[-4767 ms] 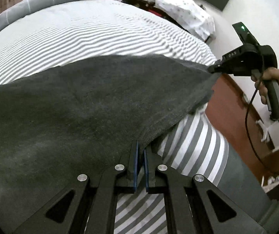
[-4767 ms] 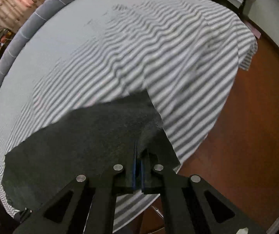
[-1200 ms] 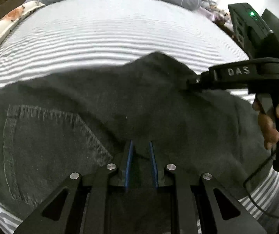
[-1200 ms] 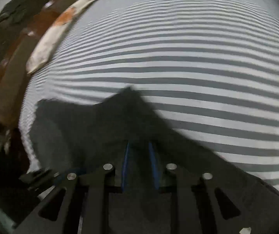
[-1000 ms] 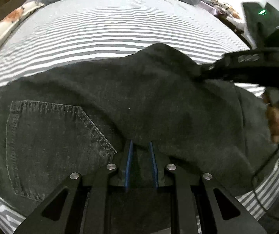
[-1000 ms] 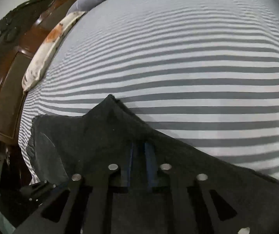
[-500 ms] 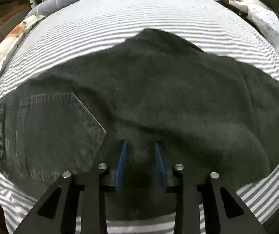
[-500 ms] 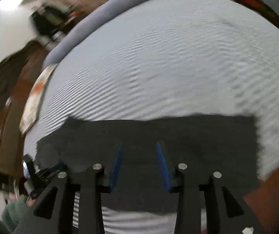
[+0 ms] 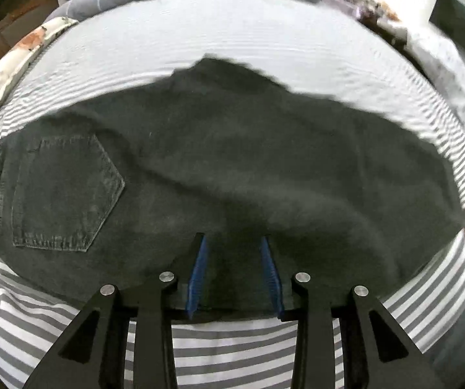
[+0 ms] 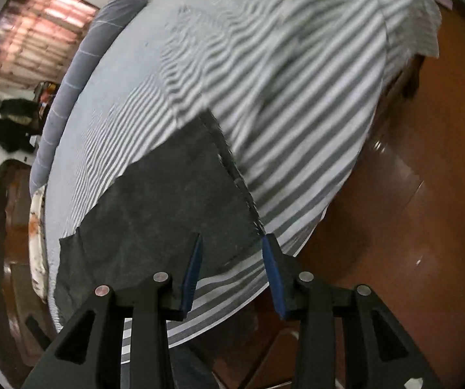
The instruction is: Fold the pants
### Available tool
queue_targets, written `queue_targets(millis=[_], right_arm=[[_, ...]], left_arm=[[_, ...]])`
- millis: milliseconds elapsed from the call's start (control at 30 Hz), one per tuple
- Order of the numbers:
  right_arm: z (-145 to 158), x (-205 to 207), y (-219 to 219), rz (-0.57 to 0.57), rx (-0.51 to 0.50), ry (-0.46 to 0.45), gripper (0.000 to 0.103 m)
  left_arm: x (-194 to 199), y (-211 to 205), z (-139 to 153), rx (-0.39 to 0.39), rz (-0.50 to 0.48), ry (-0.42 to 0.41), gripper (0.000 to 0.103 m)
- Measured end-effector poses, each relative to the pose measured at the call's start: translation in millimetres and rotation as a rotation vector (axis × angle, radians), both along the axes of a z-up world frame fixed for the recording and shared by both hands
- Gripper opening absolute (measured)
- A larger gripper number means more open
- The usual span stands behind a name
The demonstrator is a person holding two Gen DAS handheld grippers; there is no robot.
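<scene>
- We see the striped bed (image 9: 232, 42) filling both views.
- The dark pants (image 9: 232, 162) lie folded across it, mid-frame, back pocket (image 9: 67, 191) at left.
- Our left gripper (image 9: 234, 275) and right gripper (image 10: 232, 269) hang spread, holding nothing.

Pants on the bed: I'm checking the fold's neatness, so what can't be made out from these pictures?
- Left wrist view: the pants' near edge is hidden behind the left hand-held gripper; the far edge is motion-blurred.
- Right wrist view: the pants' left end is cut off behind the right hand-held gripper's frame.
- Layers under the top fold are hidden in both views.
- The striped sheet is smeared.
</scene>
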State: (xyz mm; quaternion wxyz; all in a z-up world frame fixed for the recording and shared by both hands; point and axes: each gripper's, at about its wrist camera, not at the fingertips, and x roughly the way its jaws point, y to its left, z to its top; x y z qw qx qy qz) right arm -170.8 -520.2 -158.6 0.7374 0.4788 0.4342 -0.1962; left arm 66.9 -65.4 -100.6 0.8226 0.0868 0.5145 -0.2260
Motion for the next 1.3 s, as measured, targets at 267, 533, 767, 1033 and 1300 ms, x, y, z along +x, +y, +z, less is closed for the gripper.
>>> queue_targets(millis=[267,533,767,1033,1300], right_arm=[[-32,13,2,0.001,0.085,-0.042,0.036],[1,34,7,0.058,-0.032,-0.079,0.007],[32,49,13,0.066,-0.073,-0.112,0.007],[88,104,46,0.185,-0.118,-0.201,0.007],[126,192,153,0.506,-0.187,-0.274,0.007]], left_arm=[[2,-30,5,-0.024,-0.040,-0.008,0.035],[-11,-68,0,-0.018,-0.113,0.000,0.035],[-14,-89,-30,0.024,-0.185,0.061,0.035],[-4,-84,-29,-0.037,-0.176,0.094,0.035],[27,-26,16,-0.210,-0.073,0.077,0.035]])
